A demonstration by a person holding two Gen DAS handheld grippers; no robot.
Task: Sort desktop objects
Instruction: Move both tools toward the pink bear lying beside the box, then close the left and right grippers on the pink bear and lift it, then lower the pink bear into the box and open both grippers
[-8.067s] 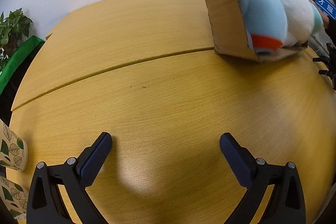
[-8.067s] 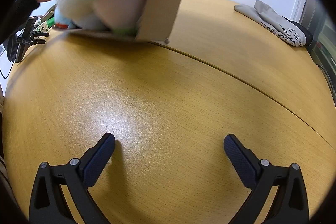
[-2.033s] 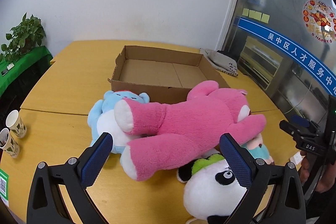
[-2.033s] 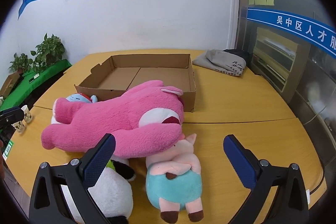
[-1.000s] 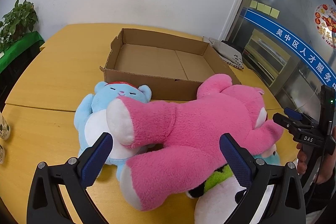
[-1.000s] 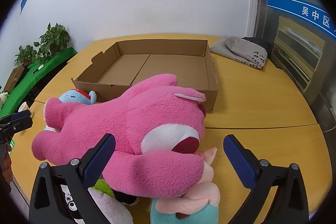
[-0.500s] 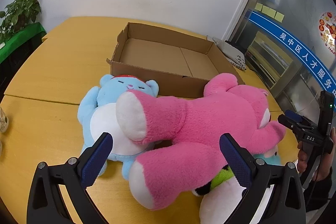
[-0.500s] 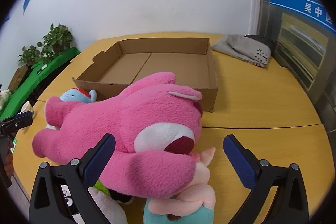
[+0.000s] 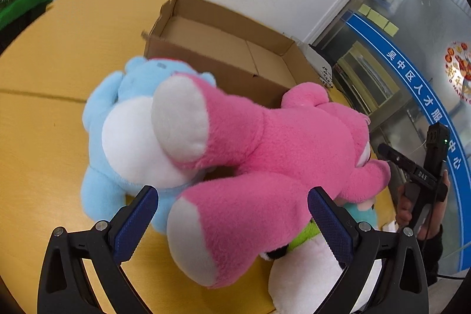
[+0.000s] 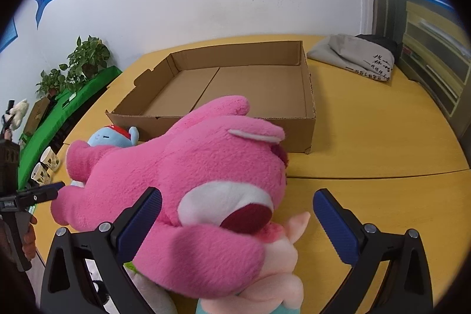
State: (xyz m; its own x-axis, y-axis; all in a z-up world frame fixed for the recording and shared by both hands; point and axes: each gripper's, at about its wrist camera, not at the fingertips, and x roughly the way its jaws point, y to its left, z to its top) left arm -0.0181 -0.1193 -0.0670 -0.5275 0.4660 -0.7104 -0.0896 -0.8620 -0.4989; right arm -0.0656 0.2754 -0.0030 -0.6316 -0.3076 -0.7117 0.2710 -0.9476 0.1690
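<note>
We see a pink plush bear (image 9: 265,161) sprawling between our spread fingers (image 9: 135,222), atop a blue plush (image 9: 117,119), the open cardboard box (image 10: 235,84) beyond.

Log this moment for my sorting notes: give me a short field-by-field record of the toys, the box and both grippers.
top toy: pink bear lying across the pile
under it: blue bear, pig toy, panda
box: cardboard box behind the toys, open, nothing visible inside
surface: yellow wooden table
left gripper: open, jaws either side of the pink bear's leg, not closed on it
right gripper: open, jaws either side of the pink bear's head
toys in box: none
</note>
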